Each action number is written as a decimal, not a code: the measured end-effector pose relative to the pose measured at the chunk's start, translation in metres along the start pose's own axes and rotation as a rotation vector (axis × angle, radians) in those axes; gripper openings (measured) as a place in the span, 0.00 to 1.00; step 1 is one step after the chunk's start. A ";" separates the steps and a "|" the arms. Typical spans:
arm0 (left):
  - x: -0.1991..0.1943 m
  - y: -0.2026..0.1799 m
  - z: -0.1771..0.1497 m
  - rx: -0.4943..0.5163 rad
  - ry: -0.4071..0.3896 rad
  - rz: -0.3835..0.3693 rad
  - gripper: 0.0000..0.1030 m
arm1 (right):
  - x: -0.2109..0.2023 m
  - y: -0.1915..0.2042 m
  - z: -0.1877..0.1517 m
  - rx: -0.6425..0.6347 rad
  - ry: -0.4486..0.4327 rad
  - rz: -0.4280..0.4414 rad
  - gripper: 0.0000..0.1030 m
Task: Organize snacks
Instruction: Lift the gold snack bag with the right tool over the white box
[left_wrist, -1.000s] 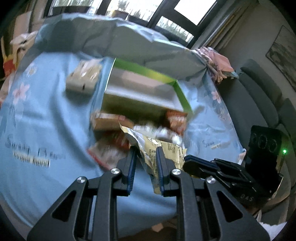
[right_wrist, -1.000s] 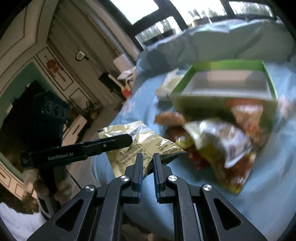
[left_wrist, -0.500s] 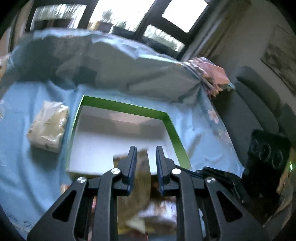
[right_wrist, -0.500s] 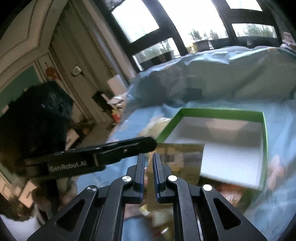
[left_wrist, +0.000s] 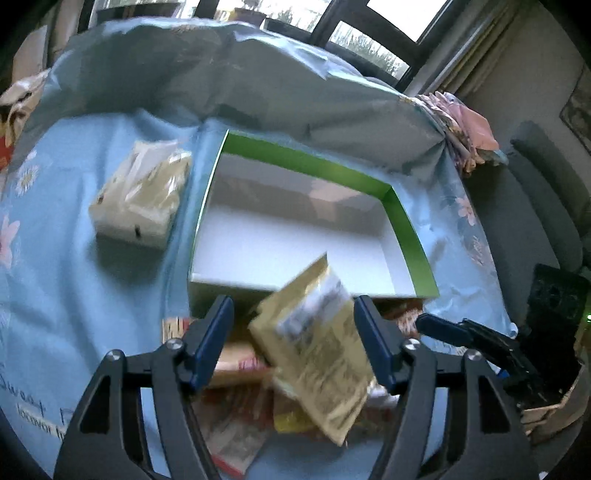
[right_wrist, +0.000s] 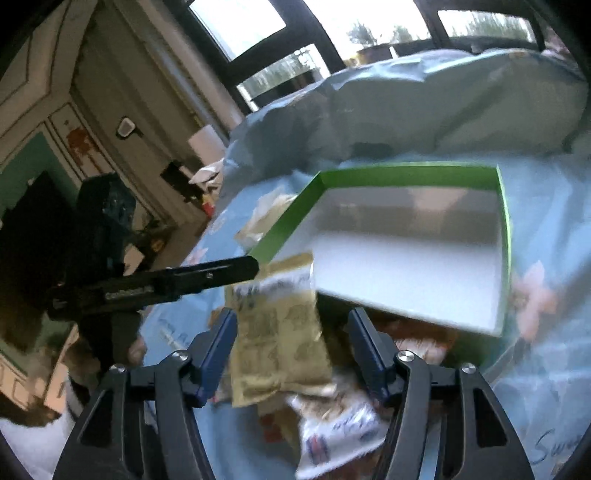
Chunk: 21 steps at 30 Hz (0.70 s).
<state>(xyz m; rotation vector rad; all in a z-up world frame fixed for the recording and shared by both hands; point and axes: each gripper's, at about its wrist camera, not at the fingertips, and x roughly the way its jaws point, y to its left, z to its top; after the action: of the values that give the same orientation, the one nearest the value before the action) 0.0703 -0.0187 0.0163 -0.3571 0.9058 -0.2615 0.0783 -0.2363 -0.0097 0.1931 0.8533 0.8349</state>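
Our box (left_wrist: 295, 236) is empty; both grippers' (left_wrist: 293, 345) (right_wrist: 290, 345) fingers are spreading, freeing the gold packet (left_wrist: 314, 343) at its near wall, pile (right_wrist: 332, 435) waiting.

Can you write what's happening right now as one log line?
left gripper: opening | right gripper: opening | gold snack packet: released, blurred | green box: empty

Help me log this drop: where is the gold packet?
In both wrist views the gold packet hangs loose between opening jaws, over the box's near edge.
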 end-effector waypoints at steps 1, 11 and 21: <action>0.001 0.002 -0.003 -0.010 0.011 -0.008 0.66 | 0.003 0.000 -0.003 0.007 0.015 0.001 0.61; 0.019 -0.003 -0.013 -0.026 0.096 -0.058 0.59 | 0.042 -0.018 -0.007 0.052 0.122 0.001 0.61; 0.025 -0.008 -0.016 -0.021 0.105 -0.028 0.16 | 0.050 -0.008 -0.007 -0.072 0.122 -0.015 0.21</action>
<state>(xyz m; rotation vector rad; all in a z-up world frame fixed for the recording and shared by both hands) 0.0718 -0.0378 -0.0069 -0.3783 1.0079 -0.2994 0.0967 -0.2068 -0.0478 0.0727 0.9356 0.8684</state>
